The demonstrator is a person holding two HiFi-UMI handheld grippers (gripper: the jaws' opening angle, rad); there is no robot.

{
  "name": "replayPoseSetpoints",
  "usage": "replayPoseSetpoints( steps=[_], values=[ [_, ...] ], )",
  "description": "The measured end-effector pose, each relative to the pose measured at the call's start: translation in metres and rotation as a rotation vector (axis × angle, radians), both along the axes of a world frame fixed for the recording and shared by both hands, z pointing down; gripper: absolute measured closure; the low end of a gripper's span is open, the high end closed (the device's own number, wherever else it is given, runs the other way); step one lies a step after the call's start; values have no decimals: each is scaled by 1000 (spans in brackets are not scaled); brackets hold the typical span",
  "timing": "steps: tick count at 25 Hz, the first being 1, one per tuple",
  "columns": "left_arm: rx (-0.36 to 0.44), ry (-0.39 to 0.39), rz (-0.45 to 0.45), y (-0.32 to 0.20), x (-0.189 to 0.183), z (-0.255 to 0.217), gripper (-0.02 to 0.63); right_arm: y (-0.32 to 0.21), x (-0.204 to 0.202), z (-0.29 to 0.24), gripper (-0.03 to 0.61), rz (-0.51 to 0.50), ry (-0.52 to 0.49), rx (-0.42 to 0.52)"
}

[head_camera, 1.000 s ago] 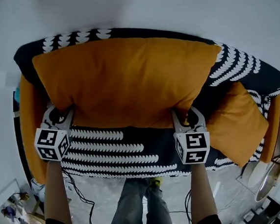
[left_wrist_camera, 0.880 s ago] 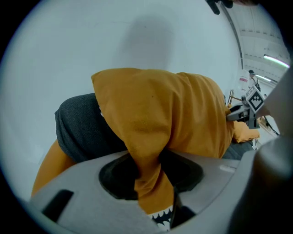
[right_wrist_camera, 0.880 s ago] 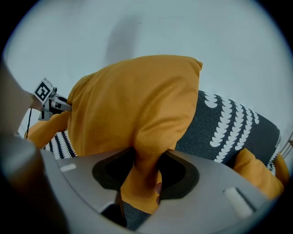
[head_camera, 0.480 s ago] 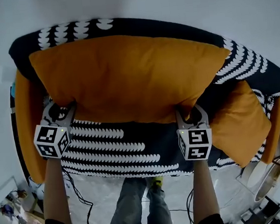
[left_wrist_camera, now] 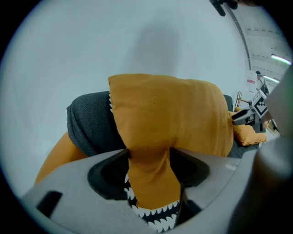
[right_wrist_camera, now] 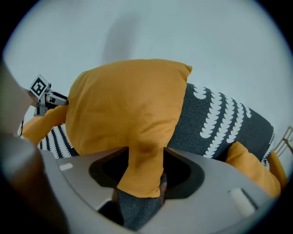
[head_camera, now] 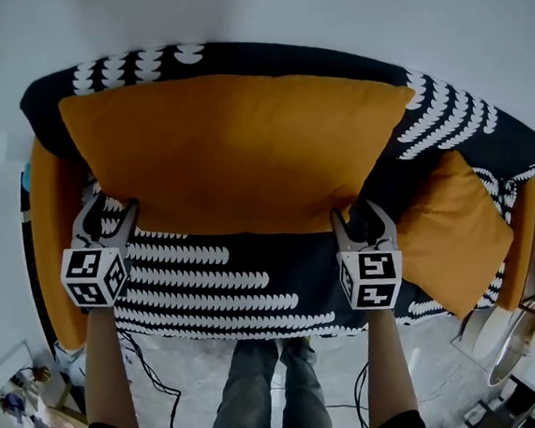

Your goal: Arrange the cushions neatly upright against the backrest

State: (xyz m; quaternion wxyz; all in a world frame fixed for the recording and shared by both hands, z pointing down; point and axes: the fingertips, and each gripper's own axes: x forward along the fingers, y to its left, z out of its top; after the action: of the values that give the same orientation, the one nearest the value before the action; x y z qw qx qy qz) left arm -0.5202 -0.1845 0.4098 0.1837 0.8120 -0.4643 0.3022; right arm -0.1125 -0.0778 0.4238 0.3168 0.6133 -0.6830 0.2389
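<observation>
Stood at 6 o'clock of head view, legs (head_camera: 266,397) in jeans on pale floor (head_camera: 192,357), w/ thin cables (head_camera: 149,375) trailing beside them. Held left gripper (head_camera: 113,204) at 8 o'clock & right gripper (head_camera: 362,213) at 5 o'clock, both angled down over sofa seat (head_camera: 218,284), black w/ rows of white scallops. Had just been opening both sets of jaws. Left them spread, pads not pressing. Kept 1 lower corner of big orange cushion (head_camera: 242,150) lying loose btwn each pair, per both gripper views: left corner in left gripper, right corner in right.

Found big orange cushion mid-frame, standing on its long edge, leaning toward 12 o'clock against backrest (head_camera: 261,54) & covering most of its width. Noted 2nd, smaller orange cushion (head_camera: 458,237) at 4 o'clock, tilted in sofa's right corner, near the big 1, clear of both grippers. Saw orange sofa arm (head_camera: 53,238) at 9 o'clock, just beside left gripper. Past backrest at 12 o'clock, made out only plain white wall (head_camera: 323,5).
</observation>
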Motion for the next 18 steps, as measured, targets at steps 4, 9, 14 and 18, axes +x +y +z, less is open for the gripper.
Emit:
replayPoseSetpoints(
  steps=[4, 9, 14, 18],
  values=[
    [17, 21, -16, 16, 8, -18, 341, 12, 5, -18, 357, 5, -12, 27],
    [46, 38, 6, 45, 33, -54, 361, 31, 8, -54, 422, 23, -37, 75],
    [101, 87, 29, 74, 66, -106, 426, 52, 11, -109, 472, 50, -64, 147],
    [154, 98, 83, 95, 95, -153, 485, 73, 14, -156, 518, 80, -66, 197]
  ],
)
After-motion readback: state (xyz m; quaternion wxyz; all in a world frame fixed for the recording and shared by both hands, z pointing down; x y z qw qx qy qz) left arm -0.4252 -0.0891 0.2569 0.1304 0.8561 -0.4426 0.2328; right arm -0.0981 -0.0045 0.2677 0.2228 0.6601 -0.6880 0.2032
